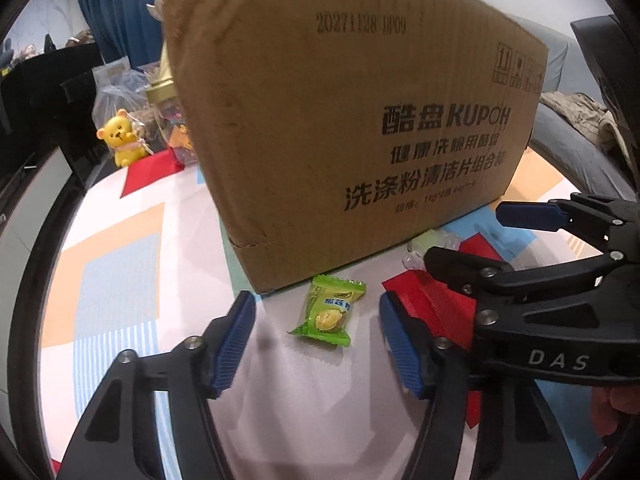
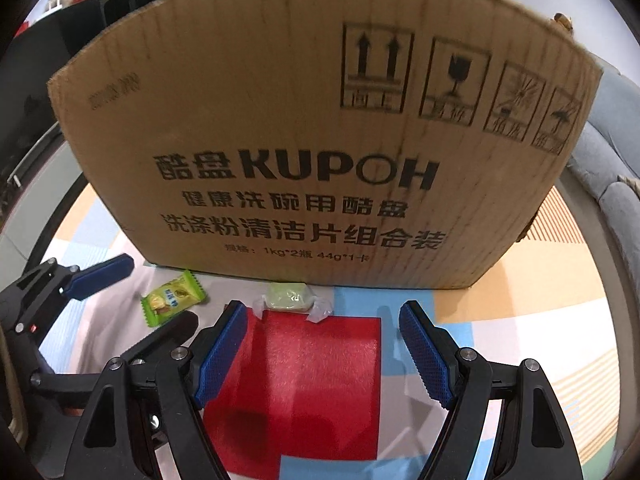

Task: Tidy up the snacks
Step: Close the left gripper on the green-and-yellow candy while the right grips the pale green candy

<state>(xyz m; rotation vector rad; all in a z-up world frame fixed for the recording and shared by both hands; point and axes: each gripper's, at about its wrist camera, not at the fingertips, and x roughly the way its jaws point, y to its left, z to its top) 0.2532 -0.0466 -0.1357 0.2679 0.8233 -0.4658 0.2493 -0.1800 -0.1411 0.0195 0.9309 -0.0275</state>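
Left gripper: low over the cloth, fingers spread, green candy lying between the tips at lower centre, touching neither.
Right gripper: fingers spread over the red patch; pale candy just beyond, against the box.
Left view only: yellow bear, upper left.
Right view only: handling symbols on the box, upper right.

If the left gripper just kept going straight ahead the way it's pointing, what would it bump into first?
Most likely the green candy packet, which lies on the tabletop between the open left gripper fingers, just ahead. Right behind it stands the cardboard box. How high the gripper sits is hard to judge, so it might pass over the packet.
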